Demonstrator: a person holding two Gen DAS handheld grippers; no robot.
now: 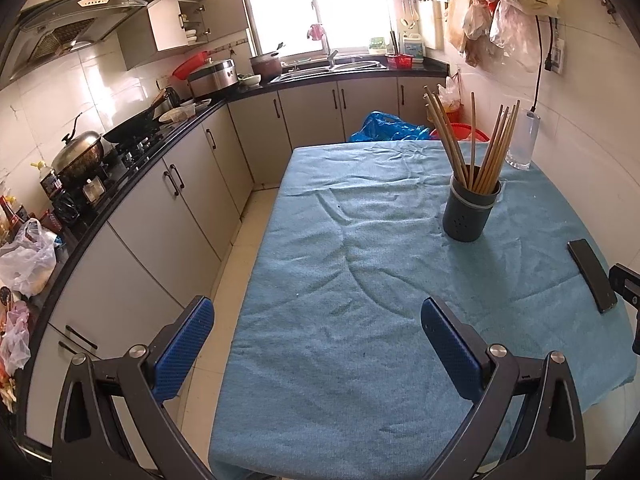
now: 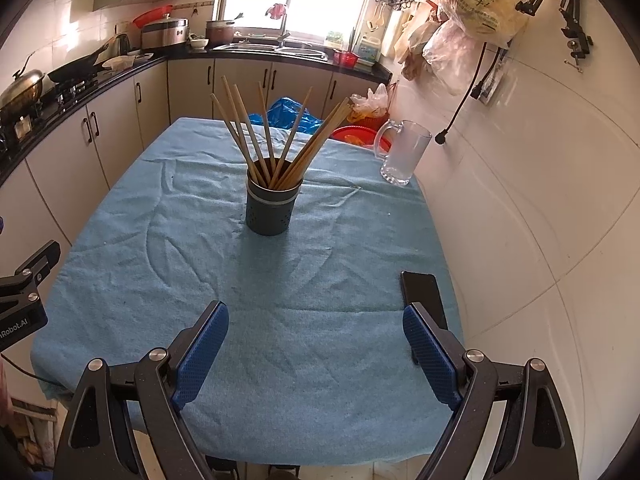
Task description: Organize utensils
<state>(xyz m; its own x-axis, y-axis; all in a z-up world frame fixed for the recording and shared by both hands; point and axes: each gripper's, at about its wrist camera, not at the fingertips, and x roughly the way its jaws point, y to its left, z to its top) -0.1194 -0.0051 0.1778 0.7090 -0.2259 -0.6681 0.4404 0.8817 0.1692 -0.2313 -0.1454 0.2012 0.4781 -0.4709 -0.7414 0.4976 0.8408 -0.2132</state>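
Long wooden chopsticks [image 2: 276, 136] stand fanned out in a round dark grey cup [image 2: 270, 210] on the blue cloth.

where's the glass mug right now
The glass mug stands upright at the far right corner of the blue tablecloth, near the white tiled wall, beyond and right of the chopstick holder.

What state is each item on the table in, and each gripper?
Chopsticks: standing fanned out in the holder.
Chopstick holder: upright on the cloth.
Glass mug: upright, empty, near the table's far right corner.
Phone: lying flat, screen dark.
Blue cloth: spread over the table, wrinkled.
Left gripper: open, empty.
Right gripper: open, empty.
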